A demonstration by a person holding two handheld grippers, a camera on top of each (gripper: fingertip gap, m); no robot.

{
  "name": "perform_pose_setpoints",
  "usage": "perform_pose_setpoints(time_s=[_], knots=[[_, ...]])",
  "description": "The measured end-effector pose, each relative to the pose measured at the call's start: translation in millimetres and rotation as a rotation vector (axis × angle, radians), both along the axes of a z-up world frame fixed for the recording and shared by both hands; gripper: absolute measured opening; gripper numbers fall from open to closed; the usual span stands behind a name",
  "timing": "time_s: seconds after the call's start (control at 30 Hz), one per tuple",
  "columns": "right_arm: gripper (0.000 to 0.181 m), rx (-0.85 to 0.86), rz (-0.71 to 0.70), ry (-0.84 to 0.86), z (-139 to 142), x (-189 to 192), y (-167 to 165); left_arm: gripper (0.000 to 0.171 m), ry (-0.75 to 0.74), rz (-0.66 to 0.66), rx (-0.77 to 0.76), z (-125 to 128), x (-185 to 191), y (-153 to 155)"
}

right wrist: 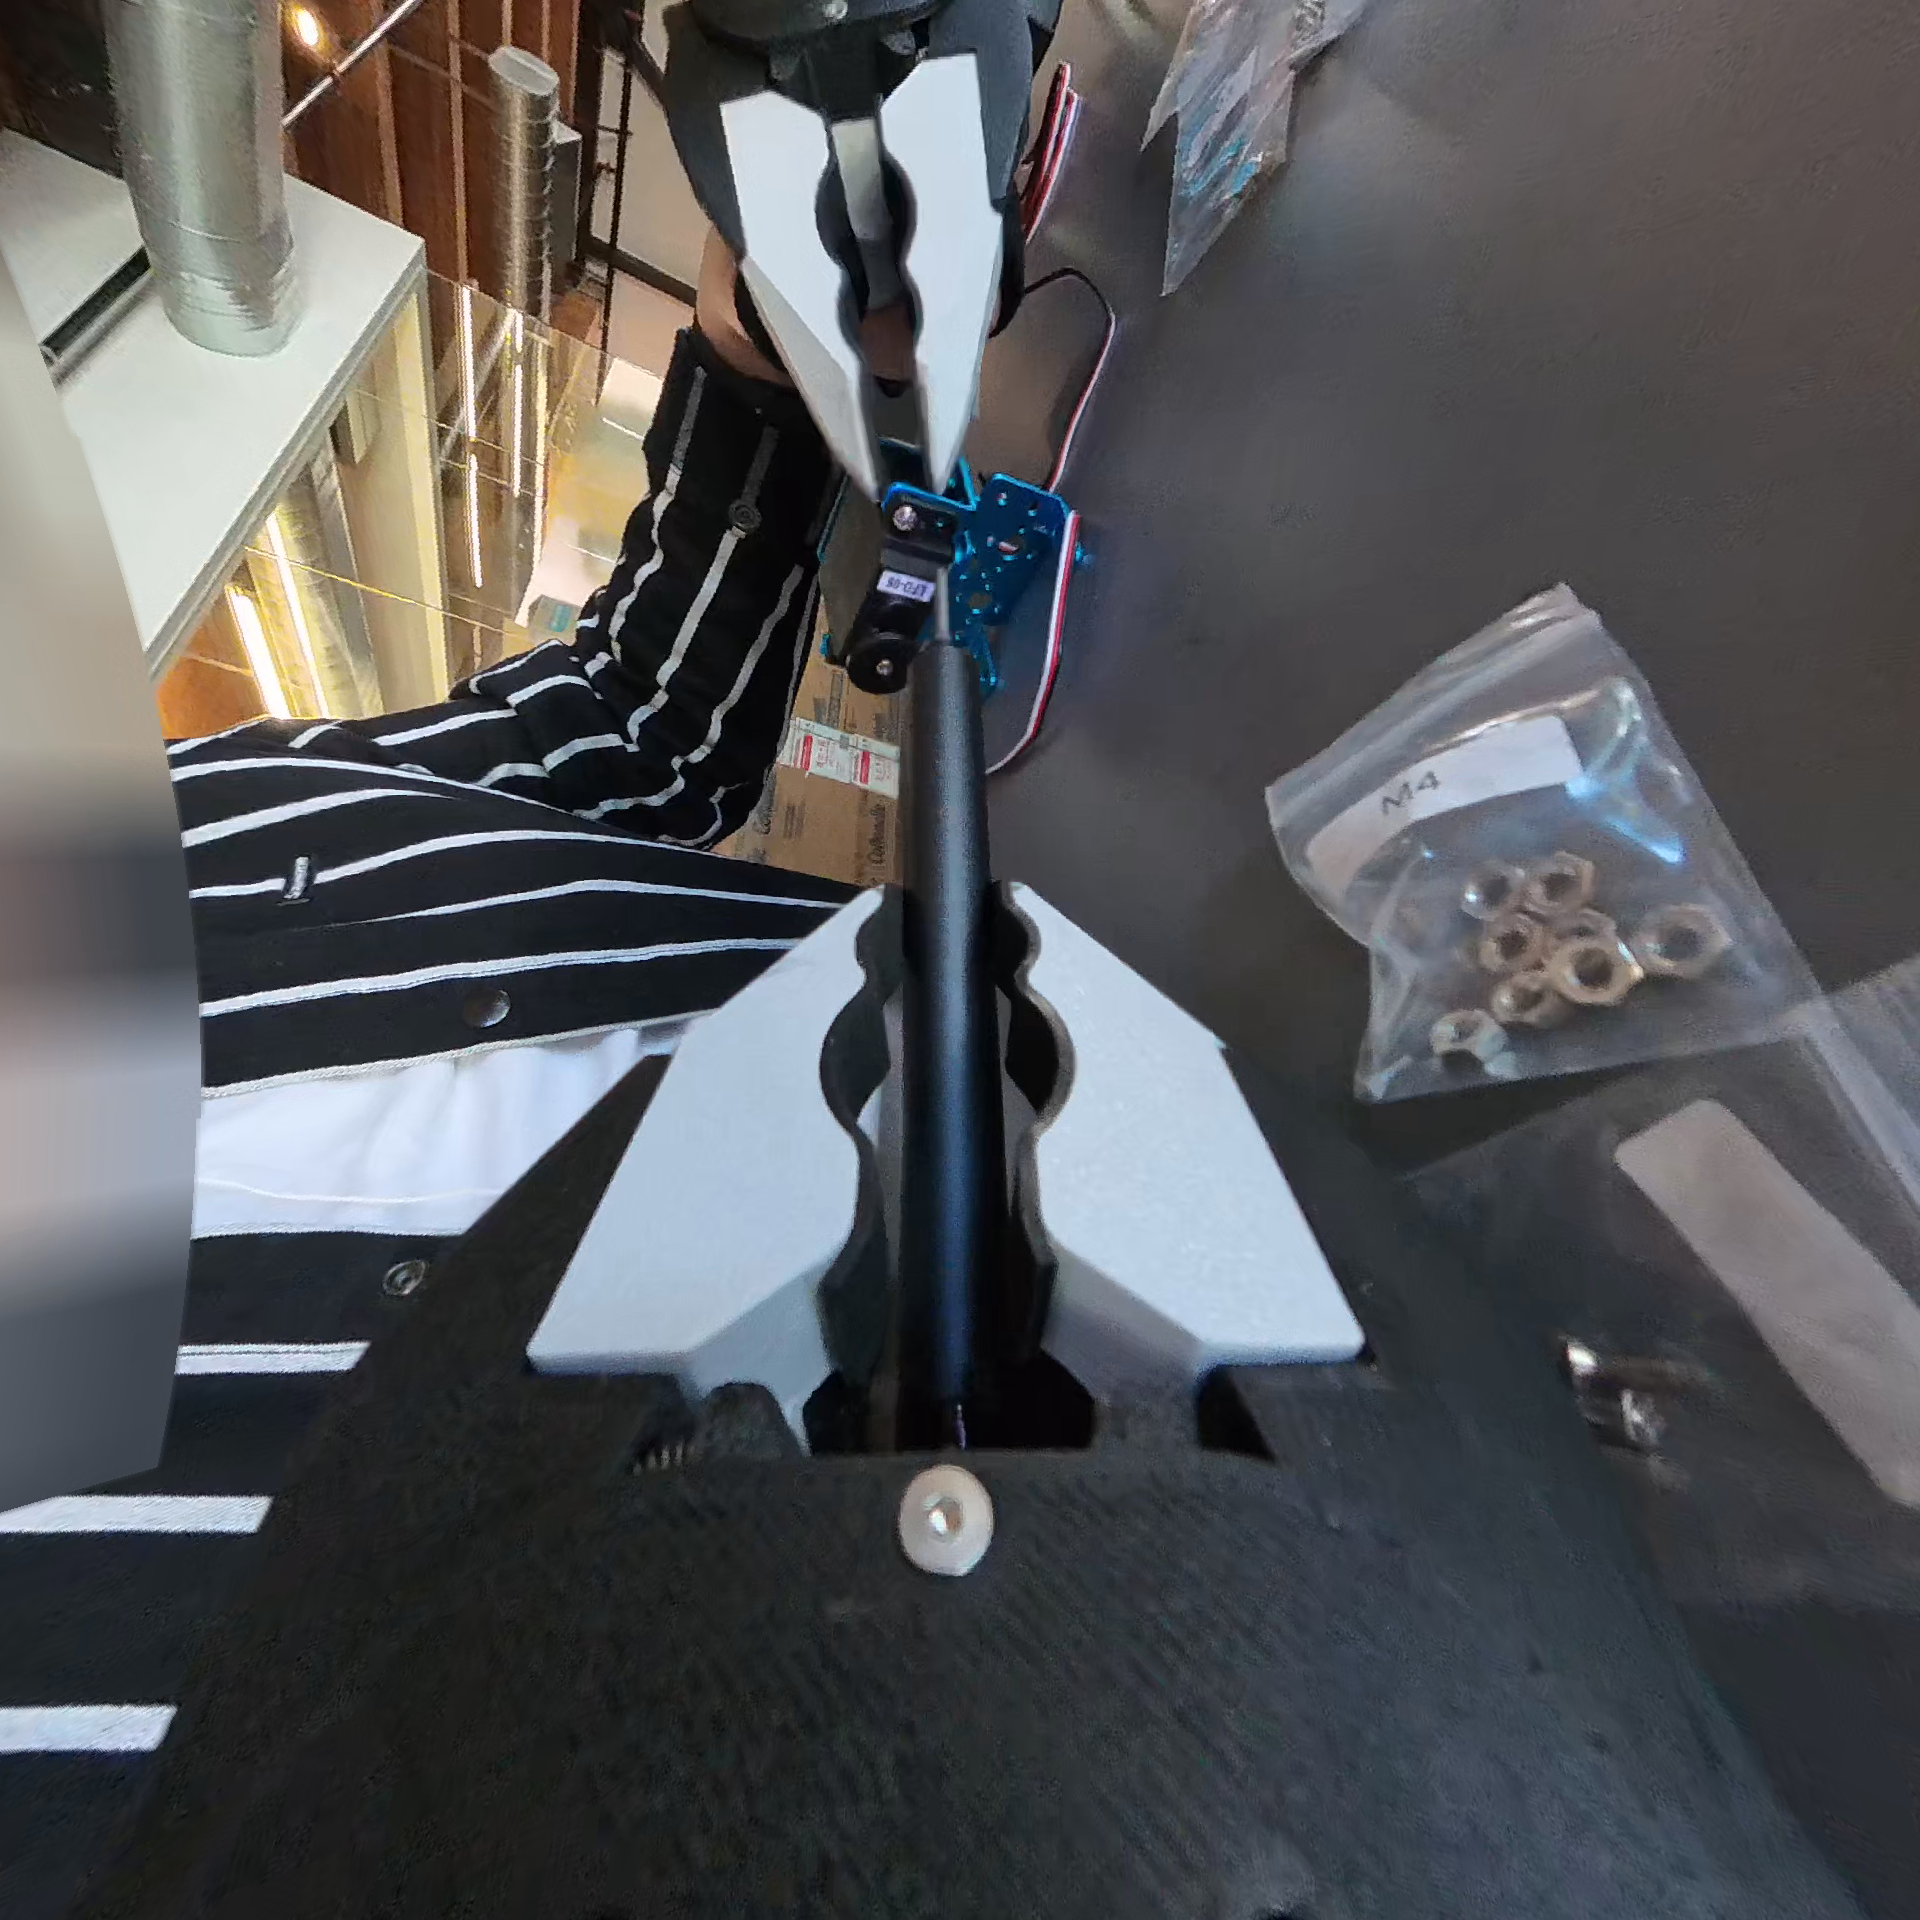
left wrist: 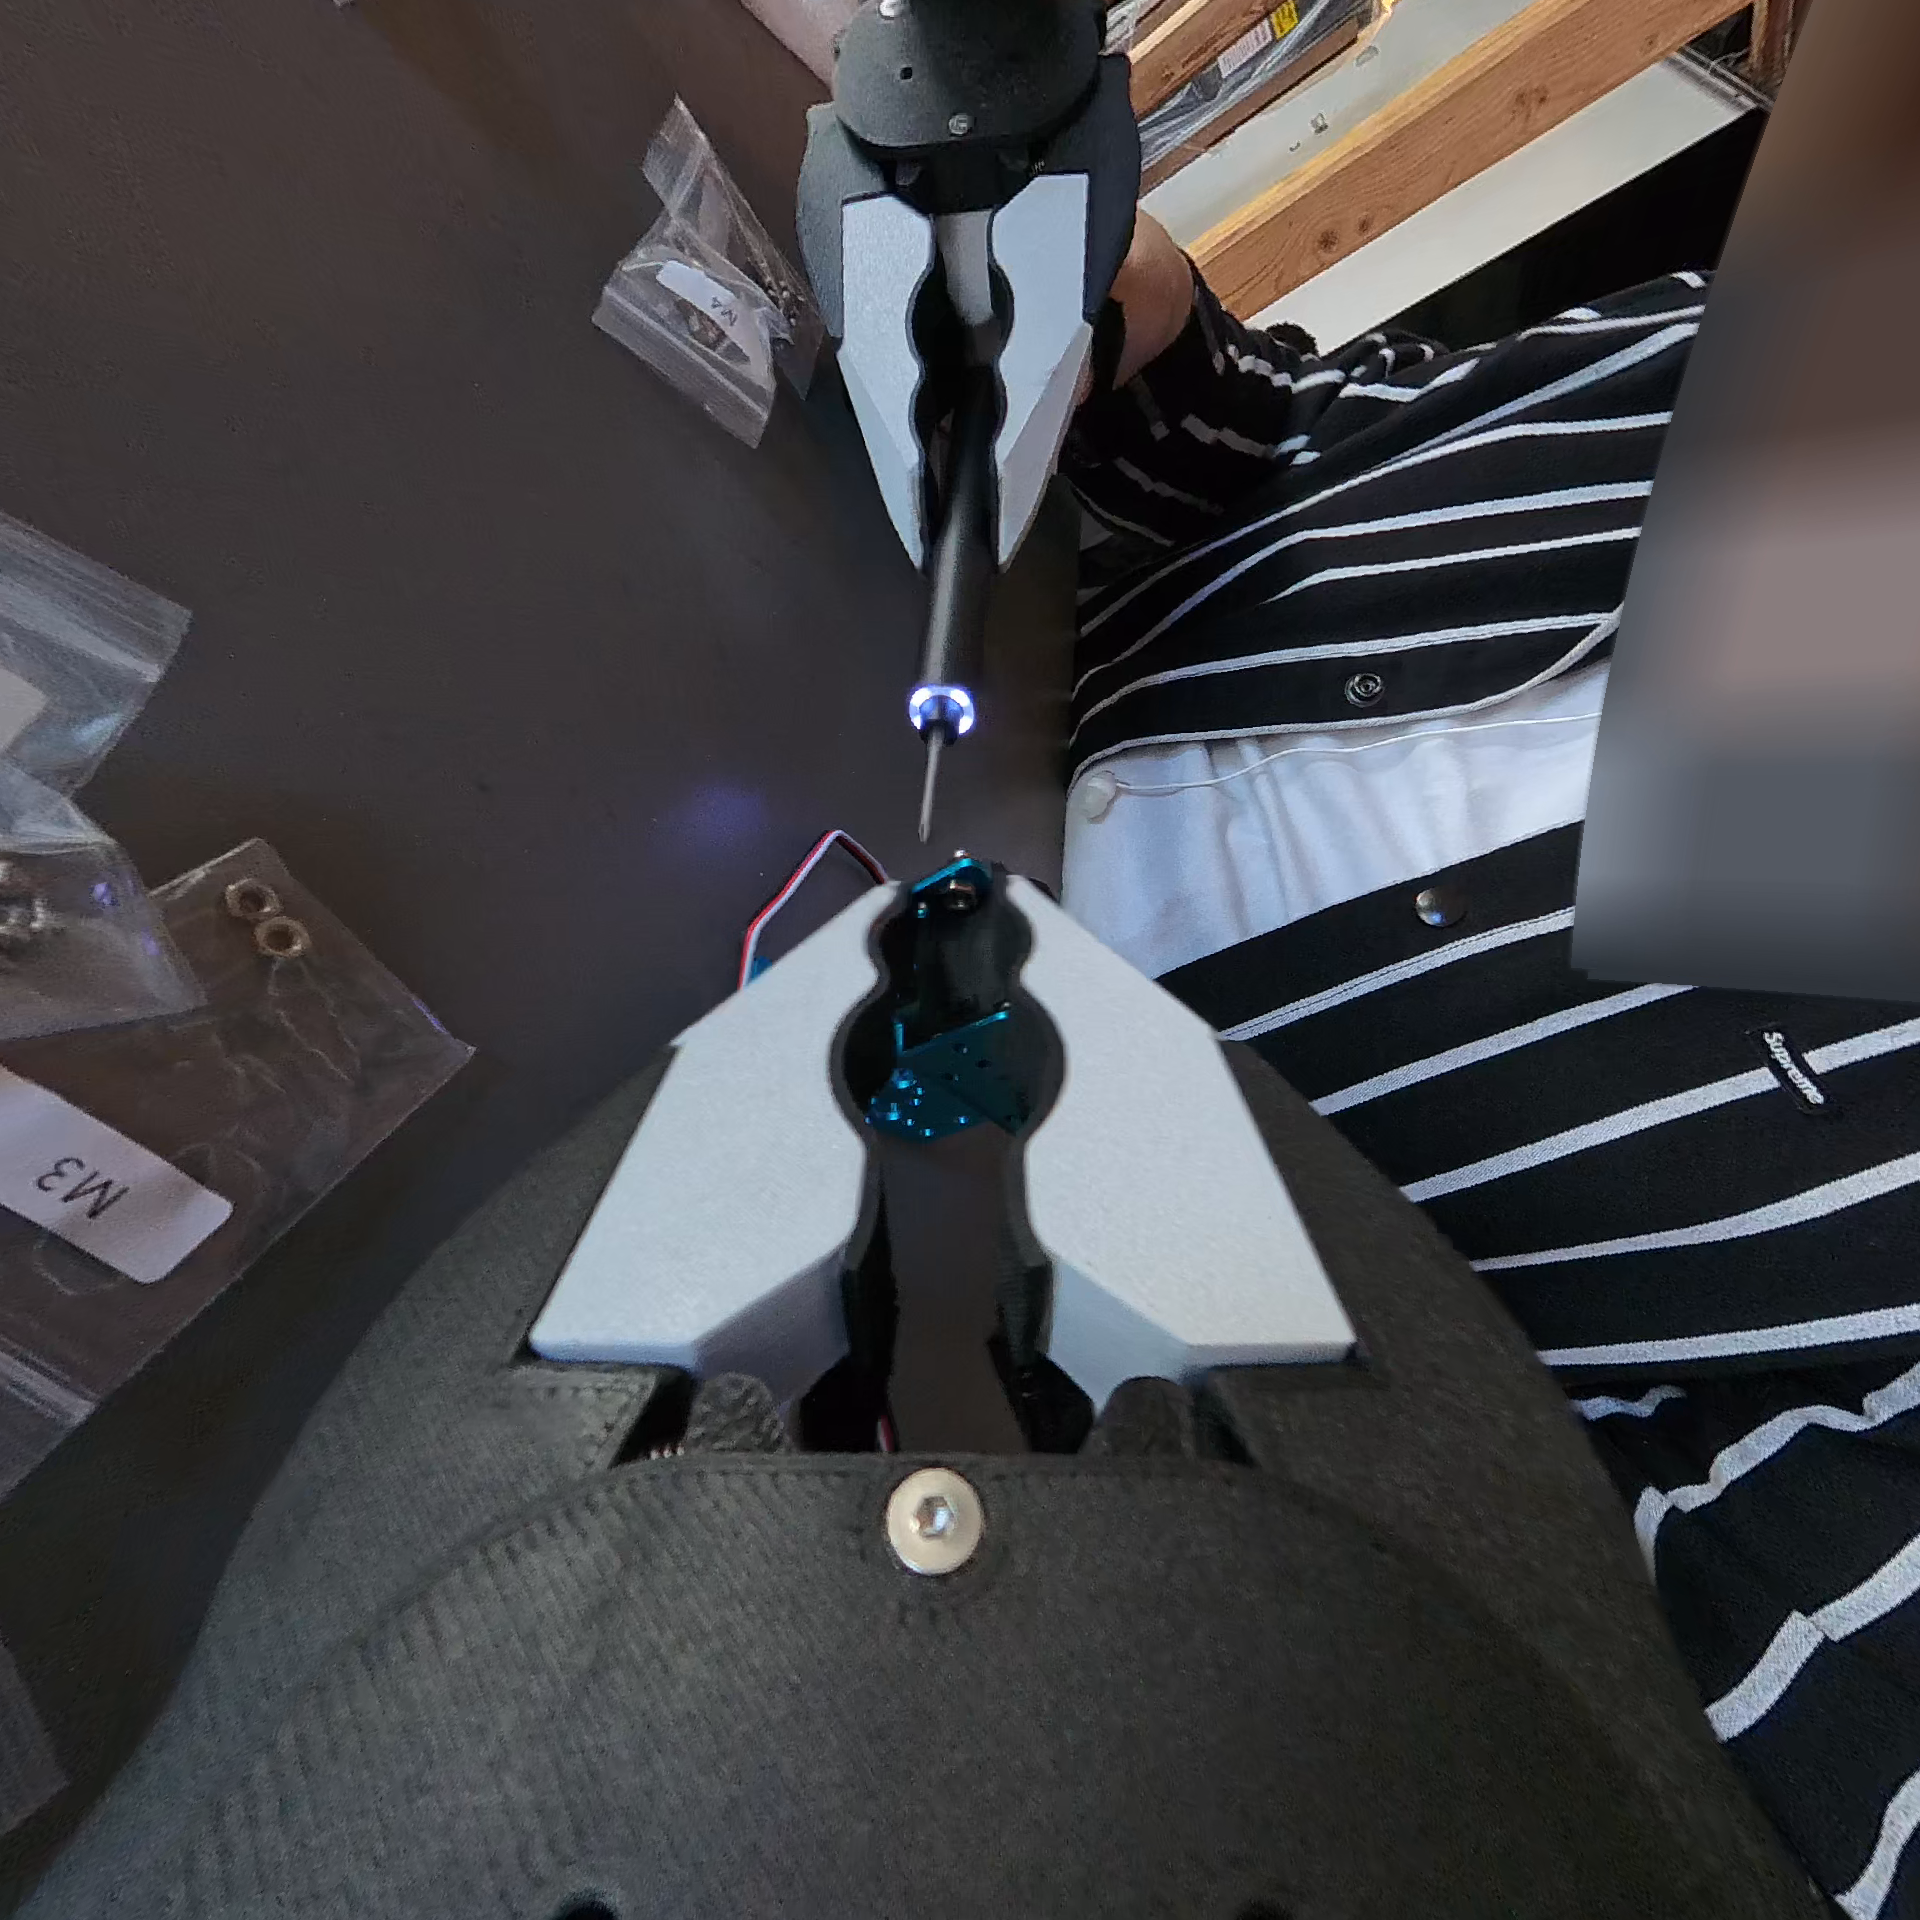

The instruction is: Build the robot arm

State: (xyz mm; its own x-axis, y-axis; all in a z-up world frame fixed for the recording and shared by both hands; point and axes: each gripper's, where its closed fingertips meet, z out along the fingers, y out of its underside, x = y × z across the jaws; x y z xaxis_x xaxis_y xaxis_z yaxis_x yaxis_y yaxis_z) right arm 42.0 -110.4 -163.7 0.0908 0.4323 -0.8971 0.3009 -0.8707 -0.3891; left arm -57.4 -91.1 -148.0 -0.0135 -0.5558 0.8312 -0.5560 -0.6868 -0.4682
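My left gripper [left wrist: 961, 888] is shut on a blue metal bracket [left wrist: 940, 1070] that carries a small black servo [left wrist: 951, 966] with a red, white and black lead [left wrist: 800, 883]. My right gripper [right wrist: 940, 891] is shut on a slim black electric screwdriver [right wrist: 940, 987]. In the left wrist view the right gripper [left wrist: 961, 556] points toward me; the screwdriver's light ring [left wrist: 942, 712] glows and its bit tip [left wrist: 925, 826] hangs just short of the bracket's top end. In the right wrist view the left gripper [right wrist: 904, 480] holds the bracket [right wrist: 1003, 561] and servo [right wrist: 883, 613] at the screwdriver's far end.
A dark table [left wrist: 416, 571] bears clear zip bags: one with brass nuts [right wrist: 1538, 914], one farther off [right wrist: 1226, 94], several labelled ones at the left [left wrist: 156, 1091], one behind the right gripper [left wrist: 707, 301]. A person in a striped black jacket [left wrist: 1455, 623] is close by. Left tips to right tips: about 11 cm.
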Motion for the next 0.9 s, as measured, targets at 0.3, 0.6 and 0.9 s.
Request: perform_pose_setpoints(time_s=[0.3,0.6,0.9], knots=[[0.015,0.375,-0.072,-0.273,-19.7,33.5,7.9,0.039,0.006,0.151,0.233,10.2,-11.0,8.4],[0.031,0.561,-0.099,-0.425,-23.6,40.1,10.1,0.055,0.046,0.124,0.701,2.7,-19.2,-19.5],[0.082,0.978,-0.010,-0.184,21.3,-63.0,-13.7,0.060,0.039,-0.035,0.872,0.5,-31.2,-19.1]])
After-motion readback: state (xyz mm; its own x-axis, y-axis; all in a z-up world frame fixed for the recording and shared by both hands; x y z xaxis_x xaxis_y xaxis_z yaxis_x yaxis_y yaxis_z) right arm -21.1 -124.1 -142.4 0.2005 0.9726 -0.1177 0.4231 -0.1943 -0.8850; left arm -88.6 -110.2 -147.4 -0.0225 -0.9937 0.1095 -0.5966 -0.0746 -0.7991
